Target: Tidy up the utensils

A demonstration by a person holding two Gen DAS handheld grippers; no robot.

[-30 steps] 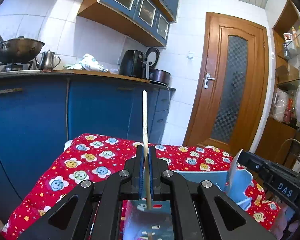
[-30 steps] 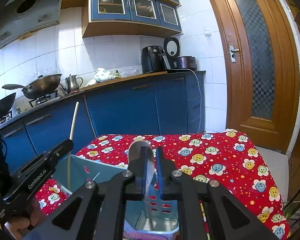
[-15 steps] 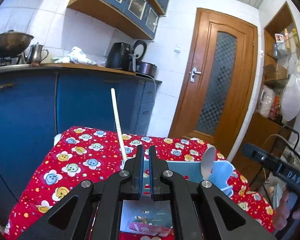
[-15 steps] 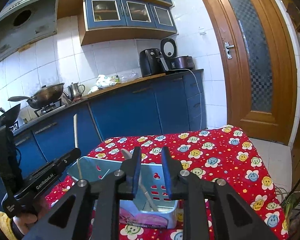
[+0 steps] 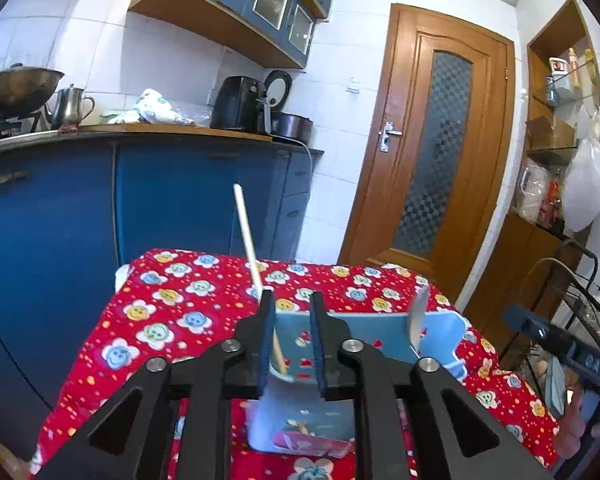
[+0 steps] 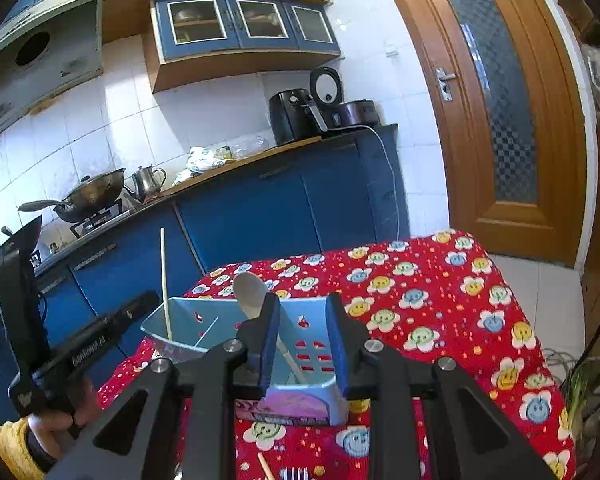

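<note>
Two utensils stand in the blue caddy (image 6: 236, 332) at mid-frame on the red flowered cloth (image 6: 440, 300): a thin pale chopstick (image 6: 163, 280) leaning at its left end and a white spoon (image 6: 252, 292) tilted bowl-up near the middle. Both should handle as light, stiff pieces; the chopstick is smooth and narrow, so it is best pinched low on the shaft, the spoon by its neck. More utensils wait at the bottom edge of the right view, a fork (image 6: 296, 474) and what may be a second chopstick, cropped. Left gripper (image 5: 292, 344) has its jaws opening, the chopstick just inside its left pad and no longer pressed. Right gripper (image 6: 302, 340) is opening too, with the spoon beside its left pad, apparently freed.
</note>
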